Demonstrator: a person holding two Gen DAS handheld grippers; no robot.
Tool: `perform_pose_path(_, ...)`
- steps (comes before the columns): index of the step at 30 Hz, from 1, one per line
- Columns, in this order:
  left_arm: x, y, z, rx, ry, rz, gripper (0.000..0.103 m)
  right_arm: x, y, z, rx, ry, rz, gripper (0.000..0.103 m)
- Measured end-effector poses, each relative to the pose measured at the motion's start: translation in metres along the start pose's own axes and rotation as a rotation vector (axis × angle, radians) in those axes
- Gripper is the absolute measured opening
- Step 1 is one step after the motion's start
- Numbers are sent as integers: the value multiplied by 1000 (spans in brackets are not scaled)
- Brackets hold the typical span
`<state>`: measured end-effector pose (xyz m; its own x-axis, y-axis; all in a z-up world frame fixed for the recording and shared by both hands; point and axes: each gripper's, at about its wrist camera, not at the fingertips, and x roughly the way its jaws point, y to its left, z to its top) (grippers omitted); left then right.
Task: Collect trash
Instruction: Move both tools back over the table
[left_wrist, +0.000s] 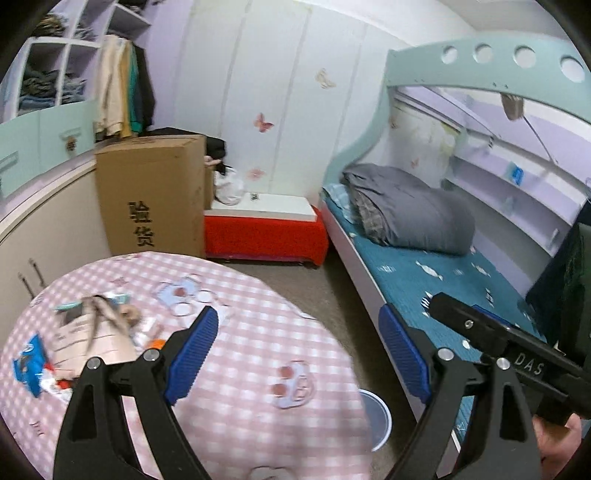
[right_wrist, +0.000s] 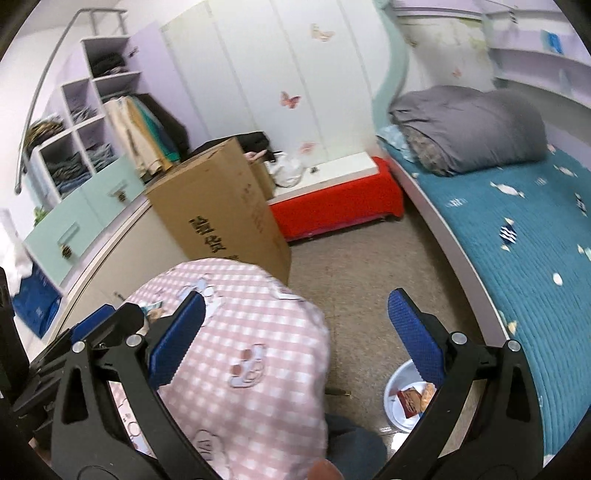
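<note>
Your left gripper (left_wrist: 299, 354) has its blue fingers wide apart, and nothing is between them. Your right gripper (right_wrist: 295, 339) is spread wide too, and it holds nothing.

Some trash is already put away. Low and to the right of your right gripper, a white bin (right_wrist: 397, 402) sits on the floor. Inside it you can see a red wrapper (right_wrist: 408, 400) and an orange snack packet (right_wrist: 427, 394). From the left gripper's camera you only see the bin's rim peeking out under the counter's edge, so its inside is hidden there.

More trash is left, so I think the job is partly done. To the left of your left gripper, on the pink checked counter (left_wrist: 258, 314), lies a messy pile: a blue wrapper (left_wrist: 31, 363), a tan paper bag (left_wrist: 92, 332) and small bits around them. They are blurry, so you cannot tell each piece.

Both grippers are up above the counter and touch none of the pile. You probably need to reach left to the pile next.
</note>
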<state>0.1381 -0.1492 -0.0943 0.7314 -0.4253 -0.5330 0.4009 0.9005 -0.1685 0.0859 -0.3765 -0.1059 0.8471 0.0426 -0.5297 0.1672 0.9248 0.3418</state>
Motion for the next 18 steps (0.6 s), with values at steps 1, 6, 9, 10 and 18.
perform_pose_path(1,-5,10,0,-10,-9,12,87,3,9,0,-16,7,7,97)
perform_pose_path(6,-23,50,-3,-44,-34,61,87,19,50,-4,-102,55,43,97)
perform_pose_path(9,-32,77,-7,-67,-43,97,87,26,73,-11,-138,83,68,97)
perform_pose_path(10,-36,86,-8,-75,-48,107,87,30,80,-13,-147,94,76,97)
perform_pose_path(18,-60,171,-29,-151,-65,231,87,66,135,-31,-245,191,132,97)
